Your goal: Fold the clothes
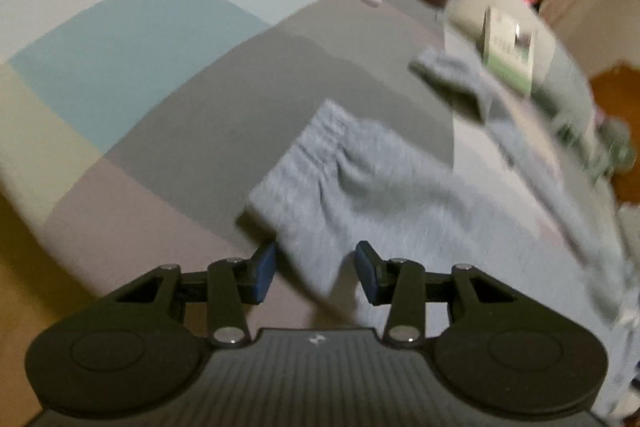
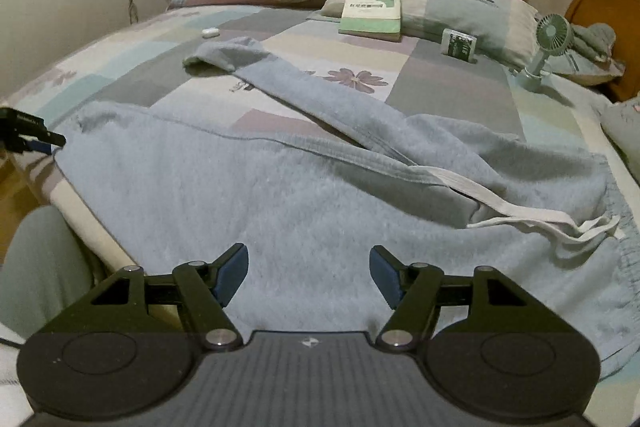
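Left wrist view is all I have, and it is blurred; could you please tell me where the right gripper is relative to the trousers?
Observer: The right gripper hangs open above the near leg of the blue trousers, with nothing between its pads.
Operator: Thank you. Where is the waistband?
Observer: At the right end, with a white drawstring lying loose across the cloth there.
Operator: Does anything stand close to that end?
Observer: A small handheld fan stands upright on the bed beyond it, clear of the cloth.
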Demonstrator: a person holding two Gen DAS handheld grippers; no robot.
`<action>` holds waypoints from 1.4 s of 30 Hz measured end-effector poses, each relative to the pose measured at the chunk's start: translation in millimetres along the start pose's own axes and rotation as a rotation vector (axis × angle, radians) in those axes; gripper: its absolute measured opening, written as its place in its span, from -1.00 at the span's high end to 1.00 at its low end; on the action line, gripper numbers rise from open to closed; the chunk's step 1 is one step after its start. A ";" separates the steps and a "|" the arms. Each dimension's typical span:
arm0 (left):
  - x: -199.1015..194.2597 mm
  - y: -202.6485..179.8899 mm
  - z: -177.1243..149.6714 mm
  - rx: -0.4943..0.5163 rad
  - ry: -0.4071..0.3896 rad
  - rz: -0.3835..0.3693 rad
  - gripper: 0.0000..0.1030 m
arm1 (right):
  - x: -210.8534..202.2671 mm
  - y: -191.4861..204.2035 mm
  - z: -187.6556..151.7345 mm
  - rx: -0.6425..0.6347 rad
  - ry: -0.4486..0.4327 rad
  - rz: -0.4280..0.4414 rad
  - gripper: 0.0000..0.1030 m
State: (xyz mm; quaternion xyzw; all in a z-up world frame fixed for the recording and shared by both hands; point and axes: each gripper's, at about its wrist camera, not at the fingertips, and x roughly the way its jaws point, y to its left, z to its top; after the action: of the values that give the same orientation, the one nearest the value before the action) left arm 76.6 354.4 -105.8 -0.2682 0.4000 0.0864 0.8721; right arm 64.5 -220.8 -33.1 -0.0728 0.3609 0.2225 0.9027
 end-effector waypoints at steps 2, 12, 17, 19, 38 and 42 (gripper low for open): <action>4.1 3.4 3.8 -0.023 -0.018 -0.006 0.17 | 1.9 -1.8 1.5 0.028 -0.002 -0.001 -0.40; -10.8 1.5 -0.7 -0.014 -0.078 0.060 0.71 | 7.5 -4.6 2.5 0.050 0.006 -0.028 -0.40; -24.5 2.0 -6.7 0.051 -0.077 0.072 0.63 | 10.7 -7.4 3.1 0.059 0.007 -0.027 -0.40; -28.0 -1.3 -5.1 0.093 -0.082 0.105 0.45 | 12.5 -7.7 2.9 0.063 0.009 -0.028 -0.40; 37.8 -27.2 49.8 0.397 -0.051 0.116 0.00 | 7.4 5.7 9.3 0.050 -0.008 -0.071 -0.47; 44.8 -38.8 36.5 0.491 -0.059 0.139 -0.06 | 9.5 5.8 9.8 0.060 -0.005 -0.089 -0.48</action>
State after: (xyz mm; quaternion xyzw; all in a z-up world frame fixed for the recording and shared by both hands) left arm 144.4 338.5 -104.0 -0.0179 0.4008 0.0542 0.9144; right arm 74.0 -209.4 -32.2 -0.0612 0.3617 0.1712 0.9144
